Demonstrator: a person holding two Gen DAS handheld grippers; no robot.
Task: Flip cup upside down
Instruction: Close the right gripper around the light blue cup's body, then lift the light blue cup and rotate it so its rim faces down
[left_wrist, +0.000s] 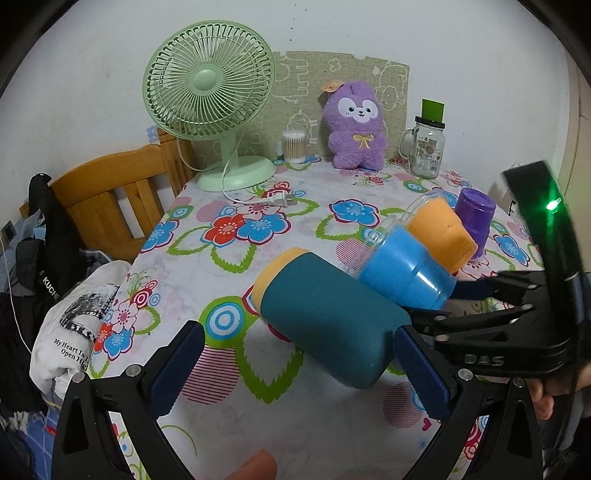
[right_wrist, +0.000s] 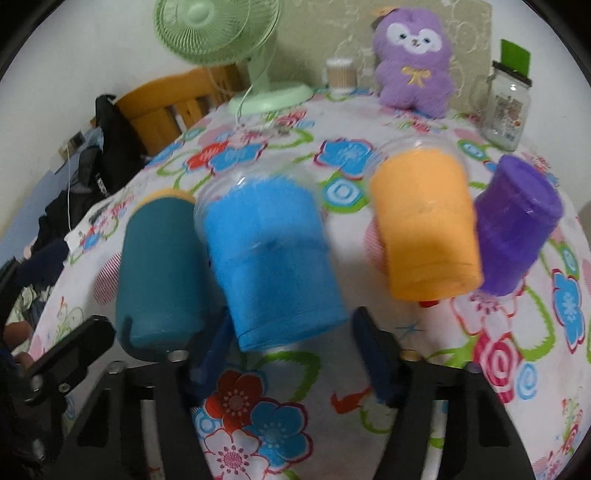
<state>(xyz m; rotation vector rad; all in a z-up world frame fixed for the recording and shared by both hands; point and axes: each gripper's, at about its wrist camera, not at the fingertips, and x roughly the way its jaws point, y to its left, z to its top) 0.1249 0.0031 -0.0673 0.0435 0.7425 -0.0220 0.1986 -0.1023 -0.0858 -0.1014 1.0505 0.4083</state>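
Note:
Several cups stand upside down in a row on the flowered tablecloth (left_wrist: 280, 236): a teal cup with a yellow rim (left_wrist: 325, 321), a blue cup (left_wrist: 406, 269), an orange cup (left_wrist: 439, 232) and a purple cup (left_wrist: 474, 216). My left gripper (left_wrist: 299, 362) is open, with the teal cup's base between its blue fingers. My right gripper (right_wrist: 291, 343) is open around the base of the blue cup (right_wrist: 273, 258); it also shows in the left wrist view (left_wrist: 476, 291). The right wrist view shows the teal cup (right_wrist: 159, 269), orange cup (right_wrist: 424, 225) and purple cup (right_wrist: 513, 229).
At the table's back stand a green fan (left_wrist: 210, 96), a cotton-swab jar (left_wrist: 294, 146), a purple plush toy (left_wrist: 356, 125) and a glass mug jar (left_wrist: 426, 147). A wooden chair (left_wrist: 110, 206) and a heap of clothes (left_wrist: 66, 317) are at the left.

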